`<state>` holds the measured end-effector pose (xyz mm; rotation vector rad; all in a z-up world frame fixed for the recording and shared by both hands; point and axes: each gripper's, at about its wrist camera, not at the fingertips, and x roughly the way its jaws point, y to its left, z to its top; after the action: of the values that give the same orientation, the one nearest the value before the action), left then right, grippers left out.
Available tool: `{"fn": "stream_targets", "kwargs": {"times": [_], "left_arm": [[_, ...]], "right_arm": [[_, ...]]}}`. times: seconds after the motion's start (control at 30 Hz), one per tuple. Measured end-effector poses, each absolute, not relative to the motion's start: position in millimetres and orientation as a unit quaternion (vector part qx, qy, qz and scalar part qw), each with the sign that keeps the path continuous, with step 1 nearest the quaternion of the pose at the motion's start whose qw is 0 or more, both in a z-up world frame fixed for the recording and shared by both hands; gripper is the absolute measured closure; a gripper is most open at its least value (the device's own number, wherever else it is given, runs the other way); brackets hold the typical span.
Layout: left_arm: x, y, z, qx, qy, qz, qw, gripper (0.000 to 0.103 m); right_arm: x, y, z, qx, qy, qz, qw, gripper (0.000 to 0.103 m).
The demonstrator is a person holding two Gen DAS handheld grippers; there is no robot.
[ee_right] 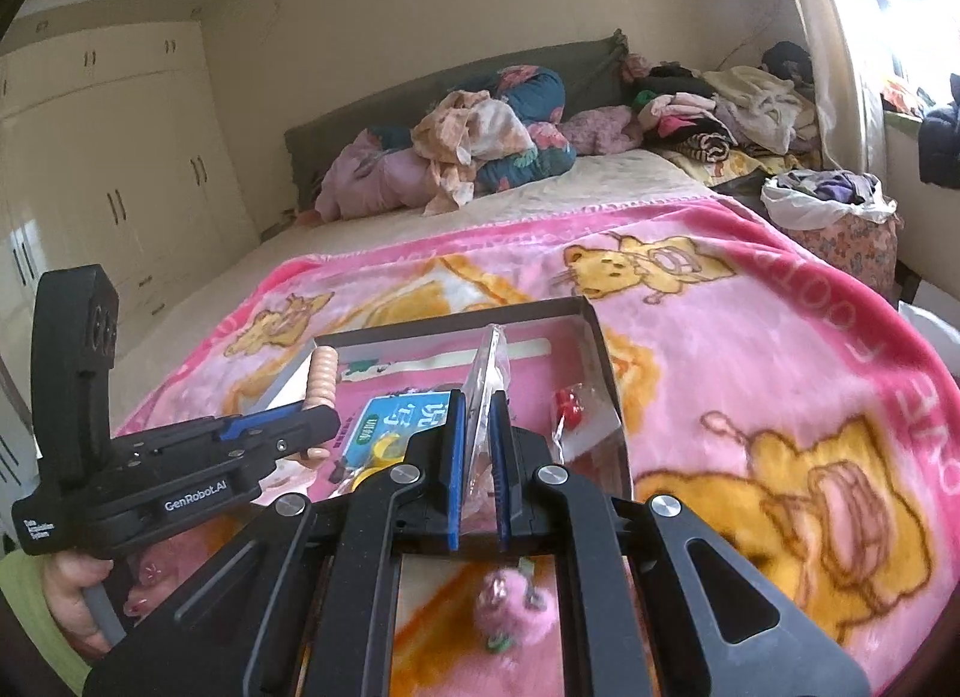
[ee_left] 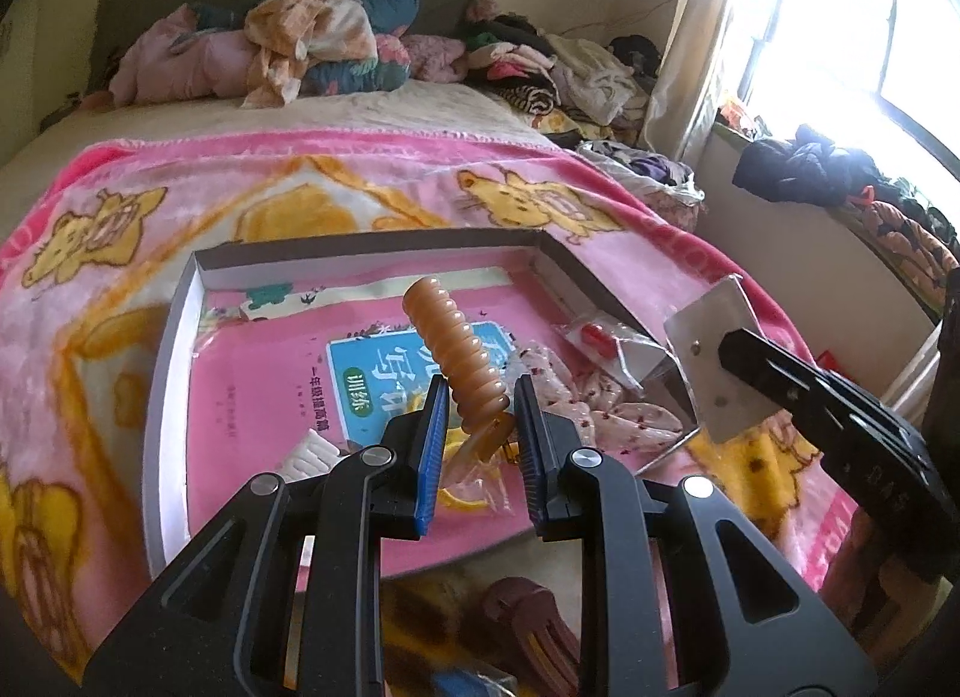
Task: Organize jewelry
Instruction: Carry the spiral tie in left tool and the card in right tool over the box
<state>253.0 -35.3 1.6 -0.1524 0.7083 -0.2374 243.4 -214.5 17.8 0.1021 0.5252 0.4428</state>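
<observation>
A shallow cardboard box [ee_left: 180, 301] lies on the pink blanket, lined with a pink booklet [ee_left: 282, 373]. My left gripper [ee_left: 480, 397] is shut on a ribbed amber hair clip [ee_left: 453, 349] and holds it upright over the box; it also shows in the right wrist view [ee_right: 321, 382]. My right gripper [ee_right: 478, 415] is shut on a clear flat plastic packet [ee_right: 489, 373], held on edge above the box; in the left wrist view it is a shiny sheet [ee_left: 720, 355]. In the box lie a floral fabric bow [ee_left: 588, 397], a bagged red item [ee_left: 594, 334] and a yellow piece [ee_right: 384, 448].
A brown claw clip [ee_left: 528, 613] and a pink fuzzy hair tie [ee_right: 510, 607] lie on the blanket [ee_right: 750, 337] in front of the box. Piled bedding and clothes [ee_left: 336, 36] fill the bed's head. A window sill with clothes [ee_left: 840, 175] is on the right.
</observation>
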Motion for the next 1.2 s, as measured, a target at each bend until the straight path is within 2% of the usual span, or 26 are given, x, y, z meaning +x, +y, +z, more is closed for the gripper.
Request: {"fn": "stream_targets", "kwargs": {"times": [0.6,0.93,1.2], "left_arm": [[269,-33,-22,-0.055,0.380,-0.105,0.917,0.088],[265,-33,-26,-0.055,0.385,-0.090,0.917,0.088],[263,-33,-25,-0.054,0.389,-0.071,0.917,0.088]], "right_arm": [[306,-196,-2,0.053,0.342,0.209,0.914,0.095],[308,-189,-12,0.040,0.362,0.214,0.906,0.094],[309,-191,-15,0.036,0.370,0.227,0.900,0.090]]}}
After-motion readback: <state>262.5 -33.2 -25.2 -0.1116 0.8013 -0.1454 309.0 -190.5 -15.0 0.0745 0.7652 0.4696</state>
